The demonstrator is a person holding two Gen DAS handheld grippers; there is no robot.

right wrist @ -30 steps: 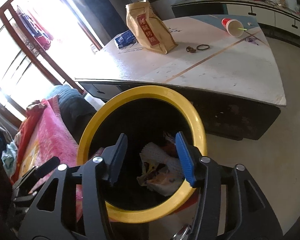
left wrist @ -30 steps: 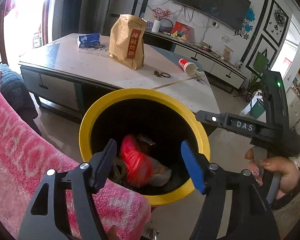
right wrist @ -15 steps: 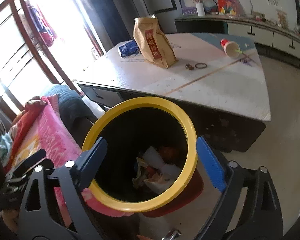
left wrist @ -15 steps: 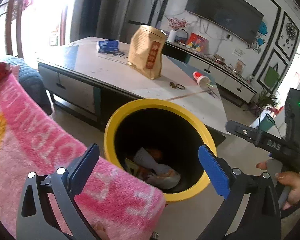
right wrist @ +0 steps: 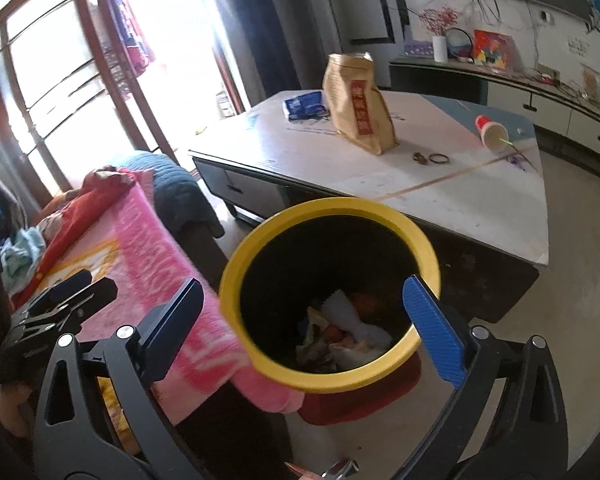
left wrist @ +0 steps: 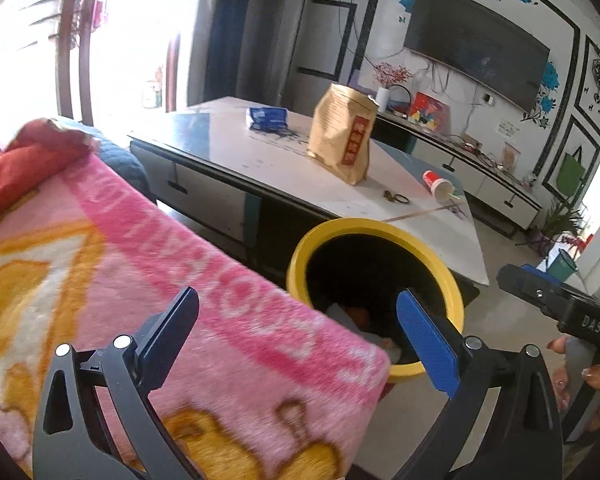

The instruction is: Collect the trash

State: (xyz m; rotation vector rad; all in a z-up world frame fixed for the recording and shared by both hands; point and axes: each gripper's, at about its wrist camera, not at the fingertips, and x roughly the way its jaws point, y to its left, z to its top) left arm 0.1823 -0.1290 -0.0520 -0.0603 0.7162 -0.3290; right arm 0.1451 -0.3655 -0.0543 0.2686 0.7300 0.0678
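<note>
Living room, bright window at left, wall television above a low cabinet at rear. Large pale bench at centre, carrying a standing brown paper bag, a blue packet behind it, a tipped red paper cup with a straw near the far edge, and small rings between bag and cup. Pink patterned blanket draped at left, its corner overlapping the bin's near side in the left wrist view. Yellow-rimmed bin with black interior on the floor against the bench front, upright. Trash at the bin's bottom: crumpled white paper, orange and mixed wrappers.

Left hand-held gripper spread wide, nothing between the fingers, positioned above blanket edge and bin. Right hand-held gripper likewise spread wide and unloaded, directly above the bin mouth, trash well below its fingers.
</note>
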